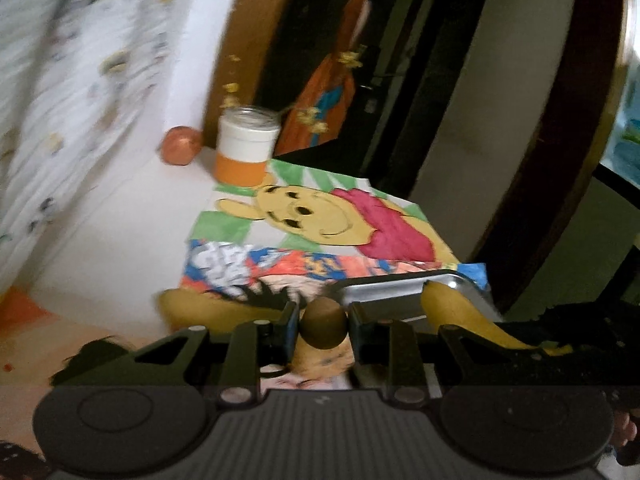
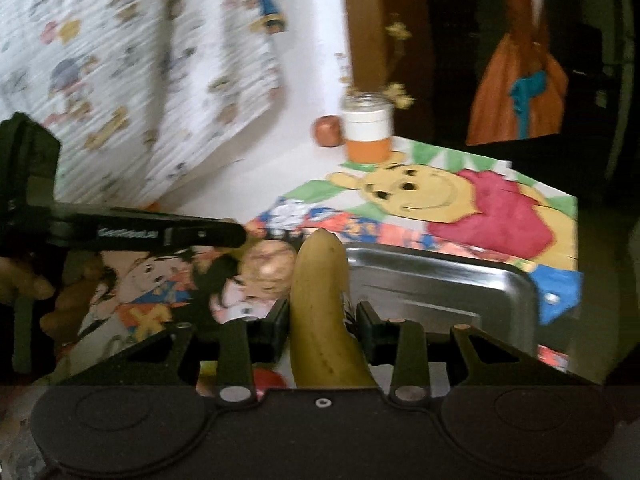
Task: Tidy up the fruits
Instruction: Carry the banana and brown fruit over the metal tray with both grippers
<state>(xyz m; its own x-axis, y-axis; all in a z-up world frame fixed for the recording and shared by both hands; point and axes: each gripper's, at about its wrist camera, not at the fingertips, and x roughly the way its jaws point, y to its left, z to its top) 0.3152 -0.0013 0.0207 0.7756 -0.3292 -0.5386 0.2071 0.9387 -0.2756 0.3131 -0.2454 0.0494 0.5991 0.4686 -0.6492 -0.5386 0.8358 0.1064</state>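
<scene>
Left gripper [image 1: 323,322]: fingers narrow, clamped on a small brown round fruit, probably a kiwi [image 1: 323,327]. Right gripper [image 2: 322,330]: fingers closed on a banana [image 2: 320,300] near its middle, its tip projecting forward past them. A steel tray [image 2: 460,280] lies just ahead and right of the right fingers on the bench [image 2: 440,200]; an apple [image 2: 327,130] and a jar [image 2: 368,132] stand well beyond.

Risks, judged: the round fruit is held on a small contact and could roll out if tilted; the banana could pivot or bruise under pressure; the two grippers are close and could collide over the tray.

White lettering is seen on the left gripper's arm in the right view; too blurred to read. No other text is legible.
</scene>
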